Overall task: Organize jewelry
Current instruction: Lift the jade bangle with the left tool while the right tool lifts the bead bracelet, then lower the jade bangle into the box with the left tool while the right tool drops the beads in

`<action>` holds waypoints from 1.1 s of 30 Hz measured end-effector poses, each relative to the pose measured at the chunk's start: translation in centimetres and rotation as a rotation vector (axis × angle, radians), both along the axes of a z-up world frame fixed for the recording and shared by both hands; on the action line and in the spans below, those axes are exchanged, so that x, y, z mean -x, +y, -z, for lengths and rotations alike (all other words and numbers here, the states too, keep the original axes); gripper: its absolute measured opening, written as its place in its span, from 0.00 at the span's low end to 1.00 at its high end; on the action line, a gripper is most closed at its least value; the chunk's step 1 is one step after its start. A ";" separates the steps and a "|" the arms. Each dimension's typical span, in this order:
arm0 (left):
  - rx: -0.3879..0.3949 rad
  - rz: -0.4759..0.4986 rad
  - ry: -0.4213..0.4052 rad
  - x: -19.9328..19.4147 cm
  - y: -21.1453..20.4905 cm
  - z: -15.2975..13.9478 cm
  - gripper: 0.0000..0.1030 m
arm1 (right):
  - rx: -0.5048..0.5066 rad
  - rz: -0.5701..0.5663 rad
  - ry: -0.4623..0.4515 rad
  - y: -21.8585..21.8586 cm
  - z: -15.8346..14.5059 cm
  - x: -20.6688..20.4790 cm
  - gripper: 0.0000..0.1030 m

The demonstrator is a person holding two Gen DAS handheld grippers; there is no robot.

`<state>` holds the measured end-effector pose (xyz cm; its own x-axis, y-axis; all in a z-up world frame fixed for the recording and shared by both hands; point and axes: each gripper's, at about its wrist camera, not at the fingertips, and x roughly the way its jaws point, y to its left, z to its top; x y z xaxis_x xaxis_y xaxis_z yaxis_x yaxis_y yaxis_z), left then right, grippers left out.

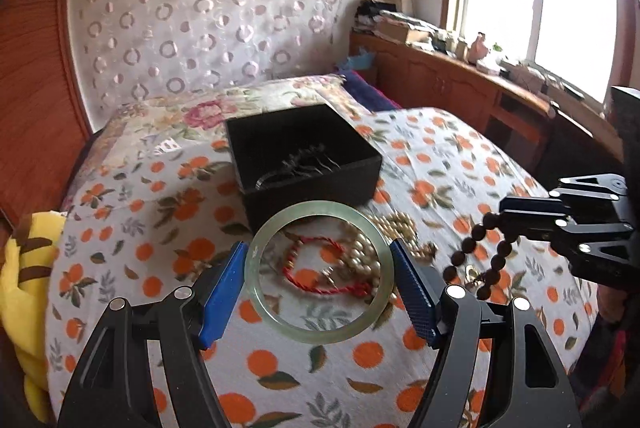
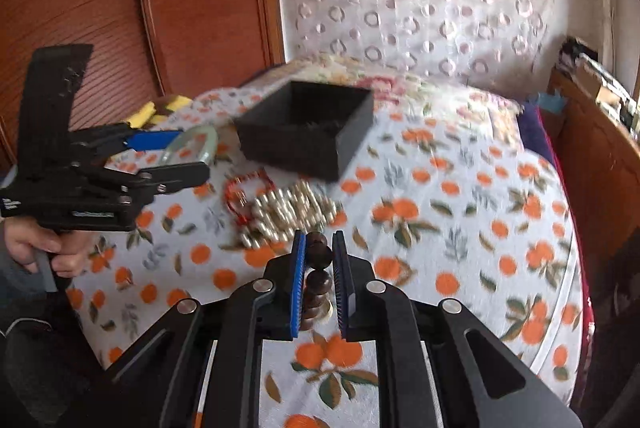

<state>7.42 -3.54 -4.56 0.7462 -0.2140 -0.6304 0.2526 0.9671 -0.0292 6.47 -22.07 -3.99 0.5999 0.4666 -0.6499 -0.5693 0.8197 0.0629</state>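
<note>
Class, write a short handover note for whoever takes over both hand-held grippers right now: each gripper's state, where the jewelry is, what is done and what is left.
Left hand-held gripper: shut on the jade bangle, lifted off the bed.
Right hand-held gripper: shut on the dark bead bracelet, also lifted.
Black box: open on the bedspread, with some jewelry already inside; I cannot tell what.
Still on the bedspread, in front of the box: red cord bracelet and pearl strand.
Left: put bangle and beads in the box, then the cord bracelet and pearls.

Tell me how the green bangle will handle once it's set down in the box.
The green bangle looks rigid and glassy, so it may chip if dropped. Its smooth rim could slip from the left hand-held gripper. Round, it may roll inside the black box.
</note>
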 end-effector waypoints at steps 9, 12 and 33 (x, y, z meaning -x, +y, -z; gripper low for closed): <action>0.017 -0.043 -0.052 -0.4 1.4 -2.0 0.67 | -0.001 -0.007 -0.074 1.3 -3.2 -1.1 0.14; 0.019 -0.051 -0.061 -0.7 1.6 -2.4 0.67 | -0.011 -0.003 -0.091 1.5 -4.0 -1.9 0.14; -0.011 -0.040 0.017 -10.2 0.6 -1.6 0.67 | -0.093 -0.050 -0.160 3.8 -7.4 -11.5 0.15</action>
<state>17.64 -2.93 -2.92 0.7432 -0.1772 -0.6451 0.2136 0.9767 -0.0222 18.02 -18.24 3.43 0.6668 0.5521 -0.5005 -0.6179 0.7851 0.0428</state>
